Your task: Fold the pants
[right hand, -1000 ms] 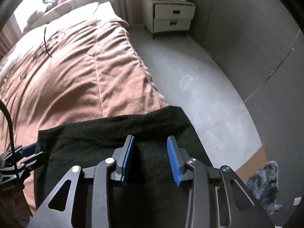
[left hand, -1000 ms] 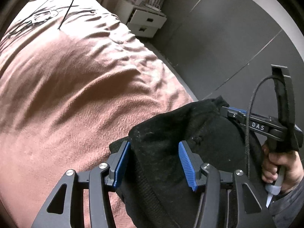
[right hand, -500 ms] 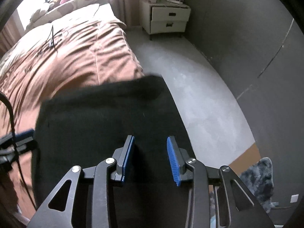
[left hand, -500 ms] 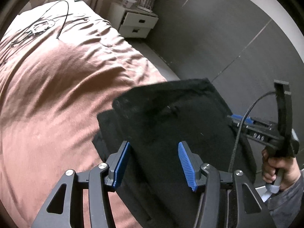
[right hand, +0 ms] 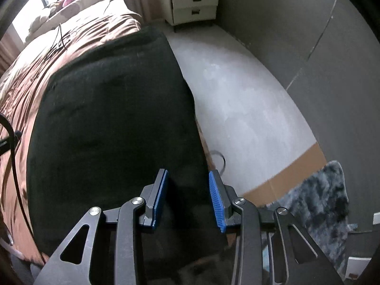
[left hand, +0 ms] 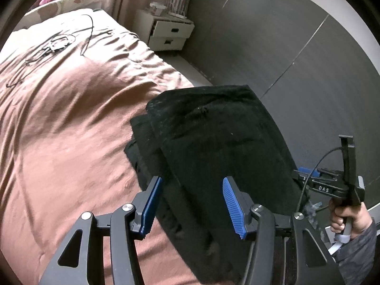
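Observation:
The black pants (left hand: 213,147) lie folded in layers at the near right corner of the brown bed (left hand: 71,118). They also fill the left of the right wrist view (right hand: 106,118). My left gripper (left hand: 190,204) is open, its blue pads either side of the pants' near edge, not closed on them. My right gripper (right hand: 188,197) is open over the pants' near right corner; it also shows at the right of the left wrist view (left hand: 308,173). Whether the pads touch the cloth I cannot tell.
A white nightstand (left hand: 169,33) stands beyond the bed by the grey wall. Cables (left hand: 59,44) lie on the far part of the bed. Grey floor (right hand: 249,95), a cardboard strip (right hand: 285,171) and a dark fluffy rug (right hand: 315,201) are to the right.
The far edge of the pants has been brought forward over the rest into a thicker stack. Both grippers moved back toward the near edge and stayed open.

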`<state>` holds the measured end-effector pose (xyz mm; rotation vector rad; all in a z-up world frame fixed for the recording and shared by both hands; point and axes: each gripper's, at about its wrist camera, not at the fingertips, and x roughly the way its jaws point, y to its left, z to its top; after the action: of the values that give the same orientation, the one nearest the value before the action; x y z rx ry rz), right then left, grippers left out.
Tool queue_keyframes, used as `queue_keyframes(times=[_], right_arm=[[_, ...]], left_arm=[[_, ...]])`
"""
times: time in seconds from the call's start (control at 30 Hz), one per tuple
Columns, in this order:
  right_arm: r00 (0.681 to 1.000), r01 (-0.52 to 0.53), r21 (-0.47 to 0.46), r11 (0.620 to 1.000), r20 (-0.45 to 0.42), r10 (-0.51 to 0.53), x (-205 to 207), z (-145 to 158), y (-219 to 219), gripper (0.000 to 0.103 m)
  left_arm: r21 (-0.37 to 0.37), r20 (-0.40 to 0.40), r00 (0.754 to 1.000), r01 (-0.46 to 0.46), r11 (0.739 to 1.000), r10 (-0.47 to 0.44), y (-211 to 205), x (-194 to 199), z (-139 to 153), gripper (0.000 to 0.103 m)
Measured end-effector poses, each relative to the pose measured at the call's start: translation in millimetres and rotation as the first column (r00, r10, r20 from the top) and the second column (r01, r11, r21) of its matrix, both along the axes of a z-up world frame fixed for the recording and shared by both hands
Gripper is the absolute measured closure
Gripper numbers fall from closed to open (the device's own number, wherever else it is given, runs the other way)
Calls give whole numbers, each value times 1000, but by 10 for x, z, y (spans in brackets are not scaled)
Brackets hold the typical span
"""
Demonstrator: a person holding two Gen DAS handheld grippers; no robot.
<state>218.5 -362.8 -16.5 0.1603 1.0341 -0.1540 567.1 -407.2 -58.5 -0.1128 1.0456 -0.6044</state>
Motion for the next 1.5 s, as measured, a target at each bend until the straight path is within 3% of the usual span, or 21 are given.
queue_keyframes(times=[0.13, 0.3, 0.33, 0.37, 0.4, 0.43, 0.53, 0.6, 0.67, 0.83, 1.17, 1.5], right_arm=[[999, 22, -25, 999, -41, -23, -178, 72, 27, 70], [999, 39, 12, 999, 8, -39, -428, 299, 124, 70], [999, 38, 18, 999, 21, -39, -469, 350, 151, 59], [998, 41, 16, 999, 39, -42, -521, 424, 196, 37], [997, 46, 6, 999, 64, -46, -614, 498, 243, 28], [995, 51, -3, 999, 89, -50, -701, 566, 304, 22], [989, 59, 9, 998, 136, -59, -906, 745, 486, 21], [985, 61, -1, 998, 160, -60, -1074, 825, 645, 14], [984, 56, -10, 998, 169, -53, -1188, 894, 792, 0], [982, 73, -20, 997, 178, -68, -1491, 1018, 1064, 0], [971, 82, -33, 996, 226, -73, -2019, 1308, 1529, 0], [958, 15, -43, 999, 286, -2, -2427, 1505, 2086, 0]], left_arm=[[11, 13, 1000, 3, 1000, -3, 73, -150, 112, 47], [11, 20, 1000, 22, 1000, -22, 182, -389, 304, 43], [13, 27, 999, 23, 1000, -23, 212, -443, 350, 36], [20, 38, 999, 22, 1000, -22, 248, -494, 396, 32], [26, 51, 998, 23, 999, -25, 282, -547, 445, 24], [32, 67, 997, 27, 999, -29, 316, -606, 502, 15], [35, 101, 994, 34, 999, -37, 442, -788, 685, 7], [36, 116, 992, 37, 999, -41, 530, -902, 807, 3], [41, 143, 988, 46, 998, -51, 609, -1037, 936, 0], [85, 203, 975, 75, 994, -91, 780, -1373, 1209, 0], [73, 266, 964, 8, 997, -28, 1444, -1879, 1624, 0], [52, 351, 936, -58, 997, 36, 2134, -2434, 1968, 0]])
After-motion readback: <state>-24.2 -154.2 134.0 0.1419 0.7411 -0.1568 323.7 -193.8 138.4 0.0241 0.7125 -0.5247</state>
